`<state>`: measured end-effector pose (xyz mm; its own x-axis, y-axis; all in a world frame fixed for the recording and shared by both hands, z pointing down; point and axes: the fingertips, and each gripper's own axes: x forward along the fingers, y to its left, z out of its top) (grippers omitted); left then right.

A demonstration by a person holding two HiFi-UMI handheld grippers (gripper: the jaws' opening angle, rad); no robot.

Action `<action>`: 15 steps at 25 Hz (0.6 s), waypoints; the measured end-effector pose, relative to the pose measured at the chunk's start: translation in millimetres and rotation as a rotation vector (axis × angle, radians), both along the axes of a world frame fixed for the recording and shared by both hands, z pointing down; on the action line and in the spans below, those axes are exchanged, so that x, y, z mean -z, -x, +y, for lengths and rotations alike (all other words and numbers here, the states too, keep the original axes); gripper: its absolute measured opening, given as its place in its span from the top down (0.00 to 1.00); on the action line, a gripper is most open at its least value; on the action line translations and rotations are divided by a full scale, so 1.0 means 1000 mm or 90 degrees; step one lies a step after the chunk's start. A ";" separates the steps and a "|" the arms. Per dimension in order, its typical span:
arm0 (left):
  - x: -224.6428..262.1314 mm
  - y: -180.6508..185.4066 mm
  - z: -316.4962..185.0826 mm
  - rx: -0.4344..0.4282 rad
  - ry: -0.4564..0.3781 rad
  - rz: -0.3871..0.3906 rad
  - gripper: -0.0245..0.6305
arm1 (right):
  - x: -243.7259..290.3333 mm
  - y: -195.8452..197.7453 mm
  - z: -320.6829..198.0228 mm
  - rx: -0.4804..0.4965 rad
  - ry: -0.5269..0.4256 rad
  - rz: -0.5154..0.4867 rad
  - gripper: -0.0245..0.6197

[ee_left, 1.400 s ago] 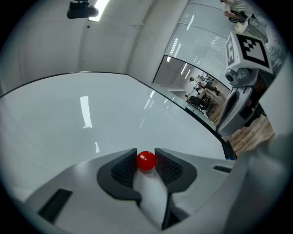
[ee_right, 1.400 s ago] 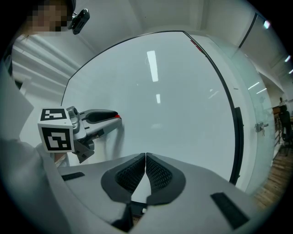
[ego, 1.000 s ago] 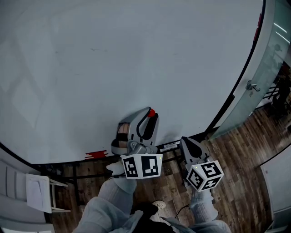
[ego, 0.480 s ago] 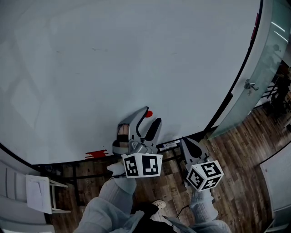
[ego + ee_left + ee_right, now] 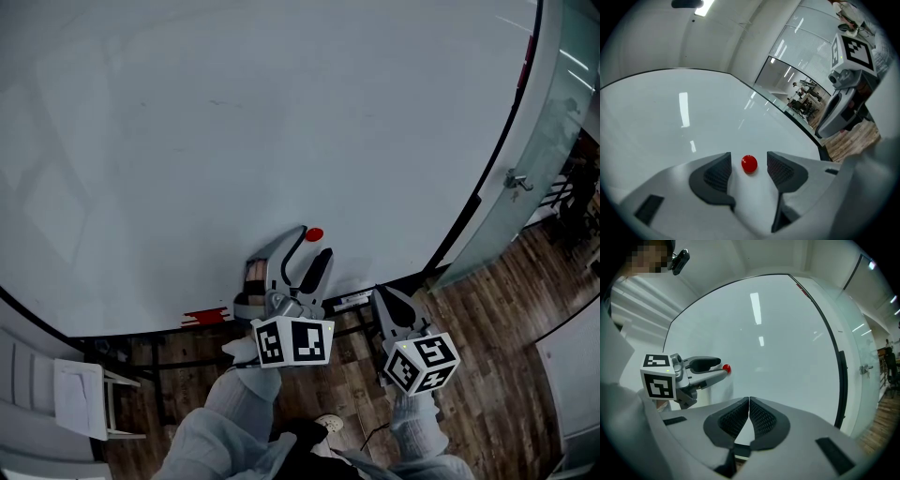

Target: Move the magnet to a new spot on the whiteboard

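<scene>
– Left gripper view: where is the magnet (image 5: pixel 749 164)?
– Stuck flat on the whiteboard (image 5: pixel 670 117), between the jaws of the left gripper (image 5: pixel 749 158). The jaws stand wide and have just been opening. There is a gap on each side, so neither pad touches it.
– And in the head view?
– It is a red dot low on the board, right at the jaw tips, near the bottom edge.
– Right gripper (image 5: pixel 749 403)?
– Its jaws are pressed together with nothing between them. It points at the board, just beside the left one.
</scene>
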<state>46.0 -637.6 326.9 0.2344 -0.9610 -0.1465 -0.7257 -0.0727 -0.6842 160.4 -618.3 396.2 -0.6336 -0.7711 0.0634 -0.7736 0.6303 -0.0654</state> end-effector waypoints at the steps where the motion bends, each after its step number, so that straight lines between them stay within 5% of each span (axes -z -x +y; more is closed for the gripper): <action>1: -0.001 0.001 0.001 -0.001 0.003 0.002 0.59 | 0.000 0.000 0.001 -0.001 0.000 0.000 0.92; 15: -0.012 0.017 0.030 -0.013 0.031 0.023 0.59 | 0.009 0.005 0.033 -0.024 -0.011 -0.005 0.92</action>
<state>28.9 -607.2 338.5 0.2500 -0.9622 -0.1083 -0.7478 -0.1209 -0.6528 155.8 -585.7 387.1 -0.6047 -0.7952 0.0448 -0.7962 0.6020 -0.0606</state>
